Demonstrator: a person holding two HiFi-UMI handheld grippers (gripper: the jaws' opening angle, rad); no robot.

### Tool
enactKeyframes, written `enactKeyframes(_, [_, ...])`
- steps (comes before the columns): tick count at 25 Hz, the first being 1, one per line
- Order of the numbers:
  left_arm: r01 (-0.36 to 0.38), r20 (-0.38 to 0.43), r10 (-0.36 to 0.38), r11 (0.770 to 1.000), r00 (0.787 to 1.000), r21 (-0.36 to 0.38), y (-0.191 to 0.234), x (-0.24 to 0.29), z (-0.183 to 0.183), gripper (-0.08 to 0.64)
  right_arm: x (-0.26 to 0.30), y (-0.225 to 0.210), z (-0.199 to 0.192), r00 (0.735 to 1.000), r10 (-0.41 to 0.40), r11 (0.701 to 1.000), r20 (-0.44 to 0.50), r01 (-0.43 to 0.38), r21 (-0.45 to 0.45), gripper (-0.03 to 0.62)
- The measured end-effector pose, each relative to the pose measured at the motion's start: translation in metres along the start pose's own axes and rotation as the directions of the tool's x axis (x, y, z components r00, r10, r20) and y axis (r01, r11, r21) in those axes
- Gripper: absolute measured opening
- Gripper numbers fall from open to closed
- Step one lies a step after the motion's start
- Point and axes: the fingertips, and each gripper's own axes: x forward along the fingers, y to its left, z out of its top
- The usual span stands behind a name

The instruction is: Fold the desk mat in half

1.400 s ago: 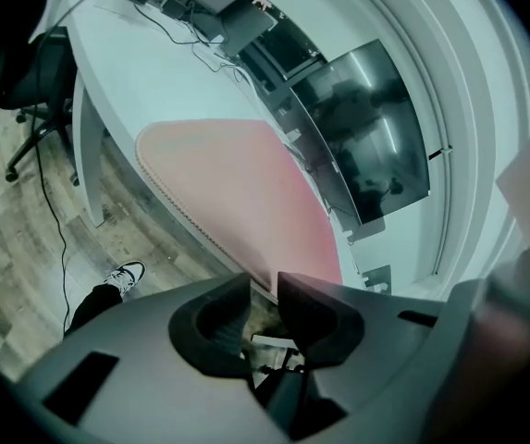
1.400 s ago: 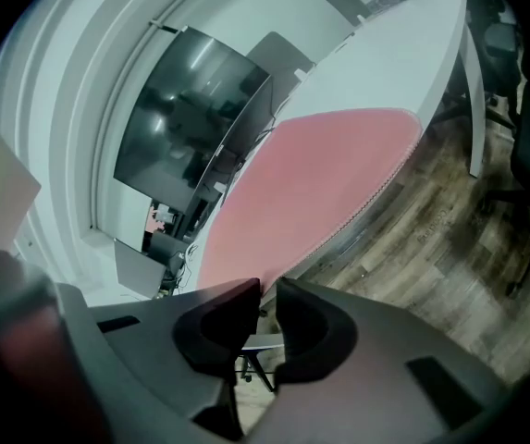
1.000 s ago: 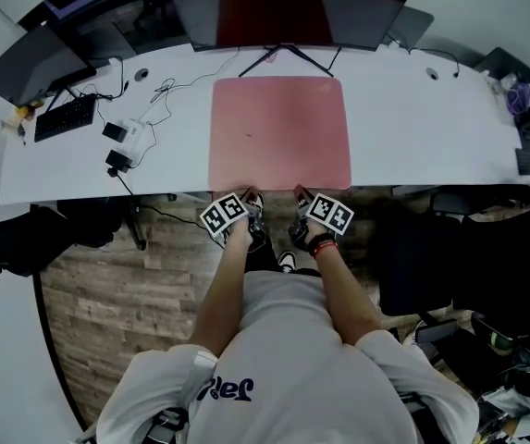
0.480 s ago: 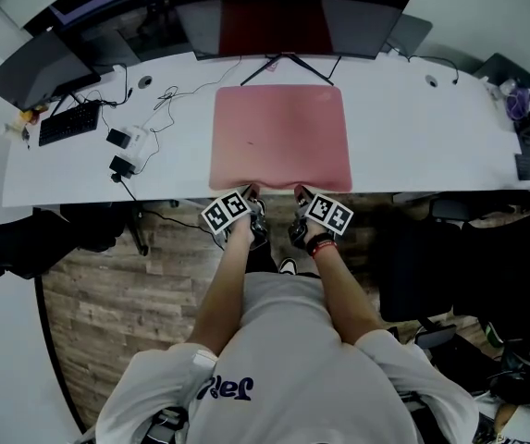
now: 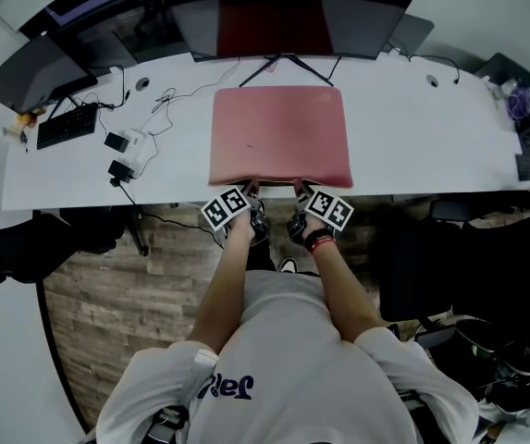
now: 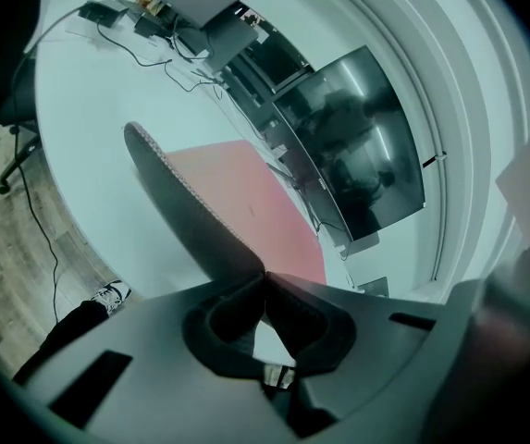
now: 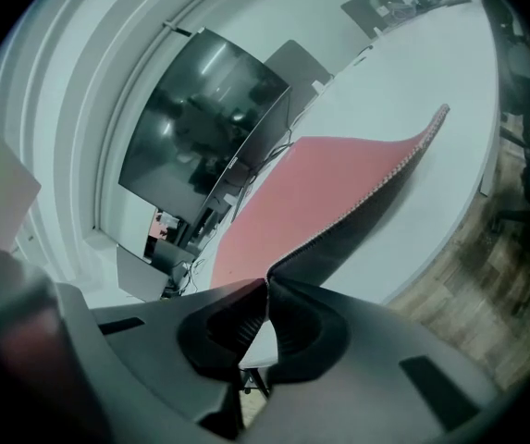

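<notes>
The left tool [image 5: 250, 192] and right tool [image 5: 299, 191] each clenched the pink desk mat's [image 5: 280, 132] near edge, raised off the desk [image 5: 422, 137].

- One pink desk mat [image 5: 281, 137] is counted
- Two grippers are counted, the left gripper [image 5: 250, 191] and the right gripper [image 5: 299, 190]
- Two marker cubes are counted, the left cube [image 5: 226, 208] and the right cube [image 5: 331, 210]
- One white desk [image 5: 431, 137] is seen
- One black keyboard [image 5: 66, 126] is counted
- One large monitor [image 5: 283, 17] is seen
- One person [image 5: 288, 359] is counted
</notes>
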Motion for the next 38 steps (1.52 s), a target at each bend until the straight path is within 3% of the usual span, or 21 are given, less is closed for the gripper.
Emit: enactKeyframes(38, [0.006,-0.052,-0.007,1.000,0.999,-0.023,-0.016,0.059,0.056,0.023,0.057,0.015,0.053,0.999,-0.043,0.996,0.026,0.041,0.073,0.025])
